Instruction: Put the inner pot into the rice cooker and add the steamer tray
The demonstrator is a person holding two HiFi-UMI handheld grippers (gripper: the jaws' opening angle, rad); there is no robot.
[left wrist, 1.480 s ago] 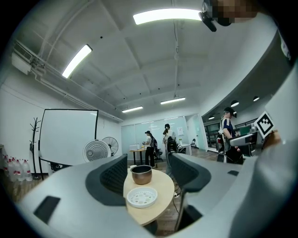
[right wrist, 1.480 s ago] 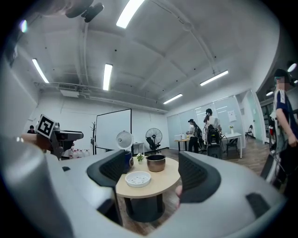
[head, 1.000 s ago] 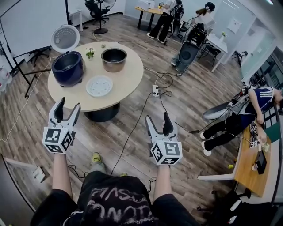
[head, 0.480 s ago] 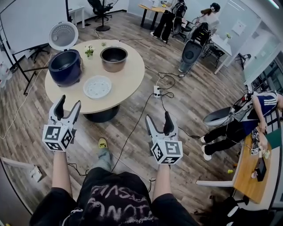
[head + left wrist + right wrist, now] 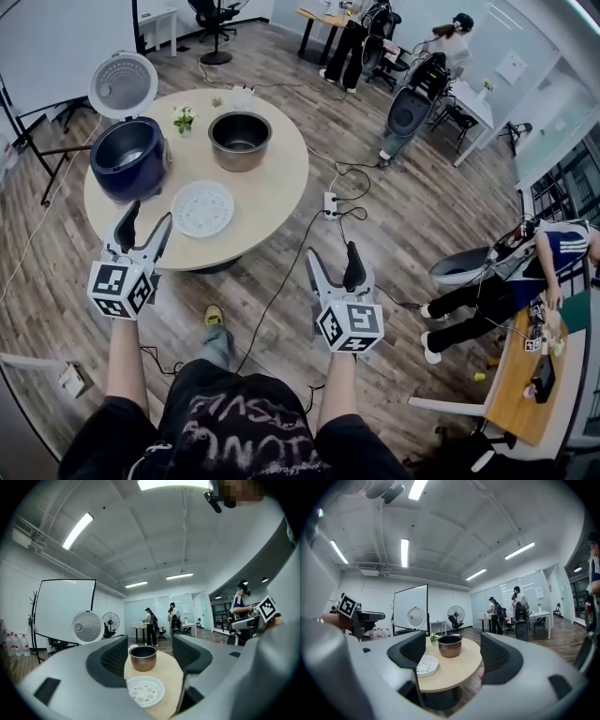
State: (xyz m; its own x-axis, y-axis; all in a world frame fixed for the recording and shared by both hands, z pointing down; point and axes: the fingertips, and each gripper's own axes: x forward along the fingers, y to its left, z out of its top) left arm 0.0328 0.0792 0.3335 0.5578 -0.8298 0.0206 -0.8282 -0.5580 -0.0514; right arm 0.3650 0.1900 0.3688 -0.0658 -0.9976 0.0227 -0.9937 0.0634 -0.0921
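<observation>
The bench [image 5: 281, 192] carries the open rice cooker [image 5: 127, 169] at left, the inner pot [image 5: 240, 141] behind, the steamer tray [image 5: 202, 208] nearest. Left gripper [image 5: 145, 220] and right gripper [image 5: 333, 253] hang on its near side, fingers spread, empty. A shallow pinch may let the pot's smooth rim slip; reaching over could knock the tray.

Inner pot [image 5: 450, 647] beyond parted jaws
</observation>
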